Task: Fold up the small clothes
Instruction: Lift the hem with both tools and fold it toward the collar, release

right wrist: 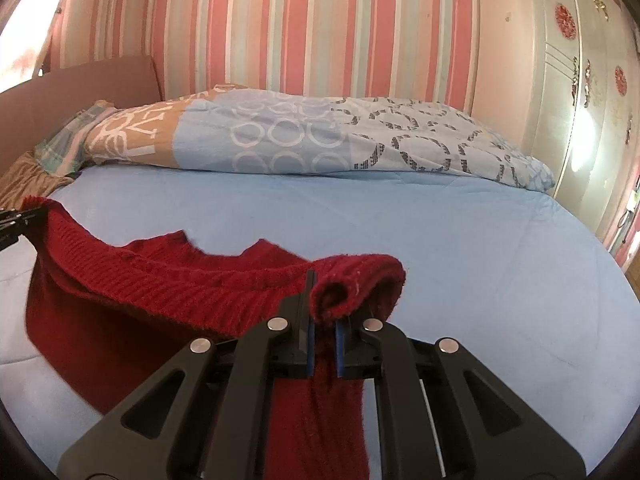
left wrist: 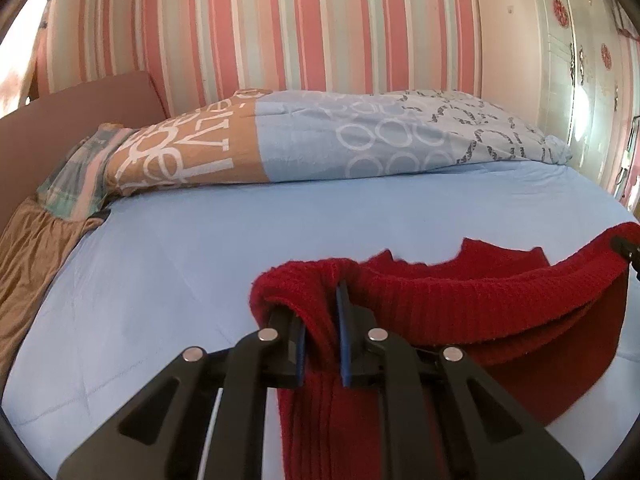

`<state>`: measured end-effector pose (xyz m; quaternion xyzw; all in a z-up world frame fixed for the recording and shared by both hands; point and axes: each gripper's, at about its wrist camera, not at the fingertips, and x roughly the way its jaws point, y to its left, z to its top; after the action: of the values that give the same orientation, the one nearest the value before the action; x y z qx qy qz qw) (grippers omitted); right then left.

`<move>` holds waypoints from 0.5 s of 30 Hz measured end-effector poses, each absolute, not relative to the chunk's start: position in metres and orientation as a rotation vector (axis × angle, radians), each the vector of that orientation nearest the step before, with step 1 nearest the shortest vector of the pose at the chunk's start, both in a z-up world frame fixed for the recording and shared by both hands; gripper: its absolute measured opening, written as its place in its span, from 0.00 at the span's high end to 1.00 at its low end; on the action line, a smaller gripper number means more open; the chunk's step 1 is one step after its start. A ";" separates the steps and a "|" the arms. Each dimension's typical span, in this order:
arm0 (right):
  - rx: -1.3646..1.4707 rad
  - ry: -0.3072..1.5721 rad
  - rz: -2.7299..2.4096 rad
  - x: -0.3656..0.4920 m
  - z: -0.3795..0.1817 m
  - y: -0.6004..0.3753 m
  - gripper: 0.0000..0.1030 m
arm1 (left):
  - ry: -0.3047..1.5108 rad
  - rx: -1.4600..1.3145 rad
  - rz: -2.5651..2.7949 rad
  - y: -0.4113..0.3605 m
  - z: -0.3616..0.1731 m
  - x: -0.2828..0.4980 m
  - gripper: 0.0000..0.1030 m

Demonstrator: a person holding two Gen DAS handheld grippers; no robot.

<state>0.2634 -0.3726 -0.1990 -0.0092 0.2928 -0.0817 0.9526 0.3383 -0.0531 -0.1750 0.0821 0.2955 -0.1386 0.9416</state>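
The left gripper [left wrist: 322, 320] and the right gripper [right wrist: 323, 320] are each clamping one end of the red knitted sweater [left wrist: 460, 300], jaws closed tight on bunched wool, so the garment is hanging stretched between them above the light blue bedsheet [left wrist: 200, 260]. This looks like the carry-over stage of a fold, with part of the sweater trailing toward the bed. The next move probably calls for lowering both ends evenly, keeping the edge taut, before either grip is letting go.

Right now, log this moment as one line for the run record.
left claw: shut on red sweater | right claw: shut on red sweater | sweater: hanging between claws over blue bedsheet | fold: not yet laid
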 end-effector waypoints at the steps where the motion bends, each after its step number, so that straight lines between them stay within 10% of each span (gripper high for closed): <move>1: -0.020 0.598 -0.165 0.270 -0.201 -0.375 0.93 | 0.602 0.175 -0.282 -0.056 -0.177 0.344 0.88; 15: -0.002 0.783 -0.143 0.352 -0.270 -0.390 0.89 | 0.774 0.255 -0.271 -0.080 -0.264 0.423 0.80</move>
<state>0.3523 -0.3897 -0.2698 -0.0008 0.3814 -0.0694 0.9218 0.4226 -0.0798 -0.2643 0.1237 0.3750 -0.1313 0.9093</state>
